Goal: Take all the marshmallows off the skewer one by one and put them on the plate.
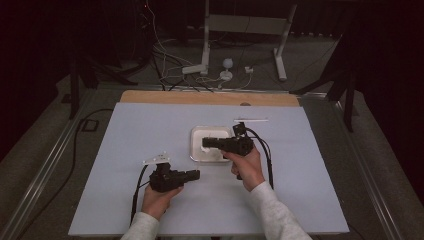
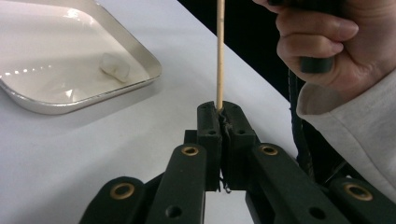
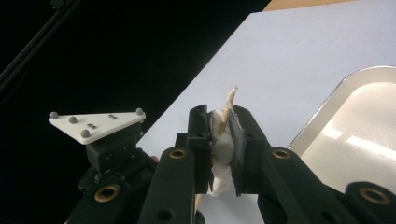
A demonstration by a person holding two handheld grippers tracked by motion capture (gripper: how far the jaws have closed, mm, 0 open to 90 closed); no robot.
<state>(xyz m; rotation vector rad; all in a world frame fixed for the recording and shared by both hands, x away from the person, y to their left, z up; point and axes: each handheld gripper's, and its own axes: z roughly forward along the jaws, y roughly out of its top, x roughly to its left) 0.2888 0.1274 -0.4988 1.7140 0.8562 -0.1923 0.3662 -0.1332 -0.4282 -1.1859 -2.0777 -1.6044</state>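
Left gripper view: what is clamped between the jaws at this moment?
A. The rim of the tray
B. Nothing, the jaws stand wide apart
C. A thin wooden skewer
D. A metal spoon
C. The left gripper has its jaws pressed together on a thin wooden skewer that rises straight from between them; the tray lies apart on the table, with a white lump in it.

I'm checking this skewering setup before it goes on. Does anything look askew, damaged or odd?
One thing: in the right gripper view, the skewer pokes out of the white piece at a slant, and its tip looks frayed. The right gripper squeezes that piece. The left gripper clamps the stick straight. One white piece lies in the tray, nothing spilled.
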